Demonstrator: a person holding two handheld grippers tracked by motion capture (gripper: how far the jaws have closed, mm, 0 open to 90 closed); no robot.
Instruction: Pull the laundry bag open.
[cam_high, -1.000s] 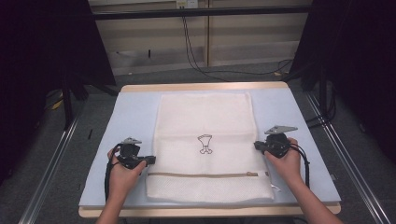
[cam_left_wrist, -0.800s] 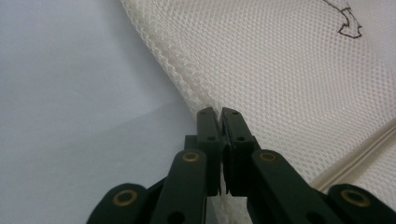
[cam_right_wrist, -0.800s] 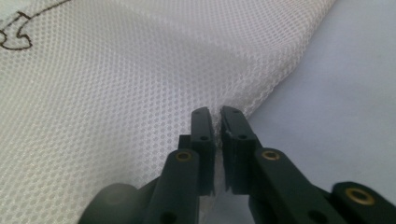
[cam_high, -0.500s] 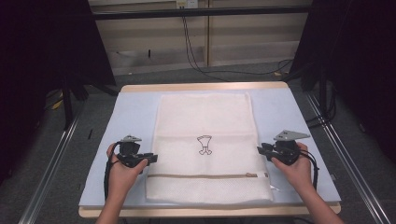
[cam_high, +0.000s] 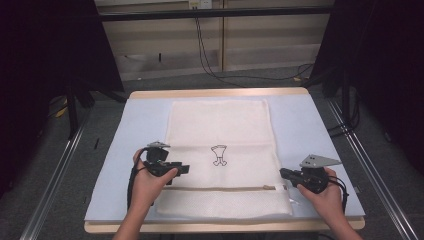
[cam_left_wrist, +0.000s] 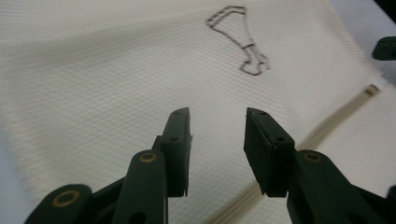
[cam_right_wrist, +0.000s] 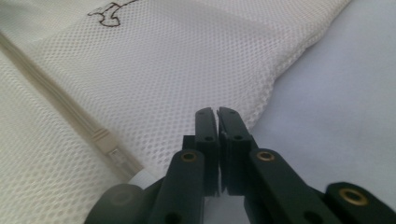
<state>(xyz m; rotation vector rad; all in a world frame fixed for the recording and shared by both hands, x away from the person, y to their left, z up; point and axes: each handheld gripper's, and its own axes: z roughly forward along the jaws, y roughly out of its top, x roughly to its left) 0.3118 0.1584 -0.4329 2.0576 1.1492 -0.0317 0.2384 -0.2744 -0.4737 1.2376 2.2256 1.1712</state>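
Pale blue table mat (cam_high: 125, 150) lying under all | white mesh zip bag (cam_high: 220, 130) resting flat at centre | I'm hovering left gripper (cam_left_wrist: 217, 135), jaws spread, over bag's left edge | right gripper (cam_right_wrist: 217, 126), jaws pressed together on nothing, sitting just off bag's right edge

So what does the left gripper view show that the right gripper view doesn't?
Left gripper view alone: the left gripper with its jaws apart over the white mesh laundry bag, the whole brown outline drawing and the tip of the other gripper at the right edge. Right gripper view alone: the right gripper with its jaws together near the bag's edge, and the pale blue table cover. Both: the mesh bag and its beige zipper strip.
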